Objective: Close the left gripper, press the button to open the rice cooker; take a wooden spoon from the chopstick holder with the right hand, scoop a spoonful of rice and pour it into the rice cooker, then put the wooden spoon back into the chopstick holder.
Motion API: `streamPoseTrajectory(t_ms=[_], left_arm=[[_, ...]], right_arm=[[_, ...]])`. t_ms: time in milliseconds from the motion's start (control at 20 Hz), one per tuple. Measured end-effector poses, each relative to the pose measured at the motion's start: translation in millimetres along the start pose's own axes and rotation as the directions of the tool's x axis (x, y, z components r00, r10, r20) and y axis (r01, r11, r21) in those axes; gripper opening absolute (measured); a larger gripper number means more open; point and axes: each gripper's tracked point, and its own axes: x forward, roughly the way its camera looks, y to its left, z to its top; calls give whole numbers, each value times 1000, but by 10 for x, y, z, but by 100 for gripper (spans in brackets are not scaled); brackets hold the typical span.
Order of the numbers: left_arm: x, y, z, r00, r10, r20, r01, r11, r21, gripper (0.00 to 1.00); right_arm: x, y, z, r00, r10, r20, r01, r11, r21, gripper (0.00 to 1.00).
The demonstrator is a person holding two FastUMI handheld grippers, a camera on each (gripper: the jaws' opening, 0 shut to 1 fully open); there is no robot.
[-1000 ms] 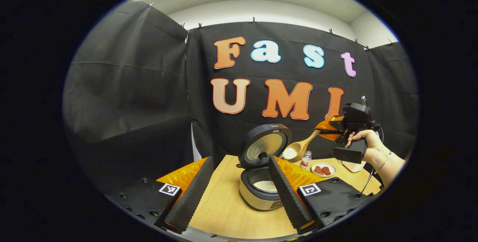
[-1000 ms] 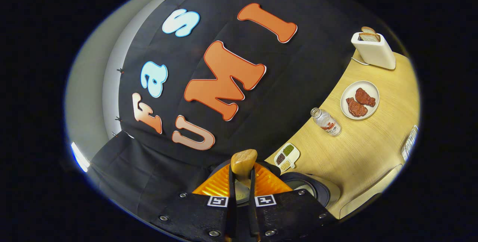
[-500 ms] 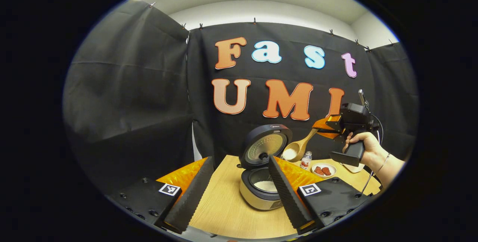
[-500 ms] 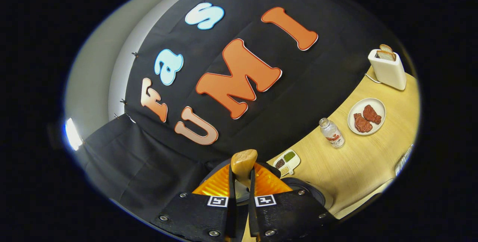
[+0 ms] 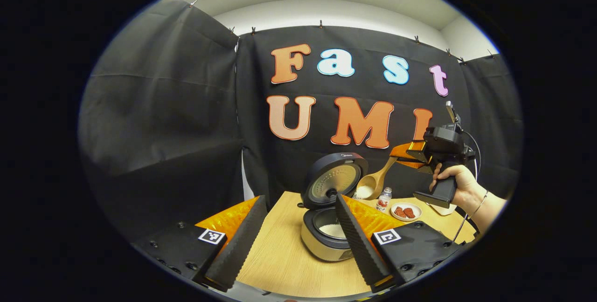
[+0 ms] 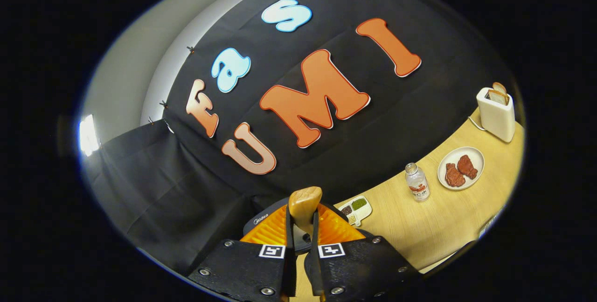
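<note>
Right tongs [image 6: 301,227]: clenched on the handle of the wooden spoon [image 5: 373,183], both fingers pressing the handle end, which stands up between them in the right gripper view. In the left gripper view the same tongs [image 5: 402,156] are held by a hand [image 5: 459,188] above the far right of the table [image 5: 280,255]. The spoon slopes down from them, its bowl loaded with white rice and hanging just right of the raised lid of the rice cooker [image 5: 326,232].

Left tongs [image 5: 298,241]: released, fingers spread wide, holding nothing, low over the near table edge with the cooker between them in the picture.

Rice cooker: lid open and upright; inner pot exposed with some white rice at the bottom. The opening step reads as done; the pour appears to be in progress or imminent.

Handling judgement: the spoon is stiff, light and smooth-surfaced. The grip is at the far end of the handle, so the loaded bowl acts on a long lever and could twist in the fingers. A hold nearer mid-handle would be steadier. The rice is loose and will spill with any tilt or jolt, so the bowl should be over the pot before tipping.

Bystanders on the table: bottle [image 6: 416,181], plate of meat [image 6: 461,168], toaster [image 6: 496,113], small dish of grains [image 6: 355,208].
</note>
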Motion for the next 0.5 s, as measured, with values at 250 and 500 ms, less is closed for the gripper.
streamPoseTrajectory(t_ms=[250, 500], left_arm=[[9, -25, 32, 1000, -5, 7, 5, 1000, -14, 99], [29, -27, 22, 1000, -3, 2, 3, 1000, -20, 99]], right_arm=[[6, 88, -15, 1000, 25, 13, -24, 996, -84, 11], [6, 156, -10, 998, 48, 28, -43, 983, -178, 12]])
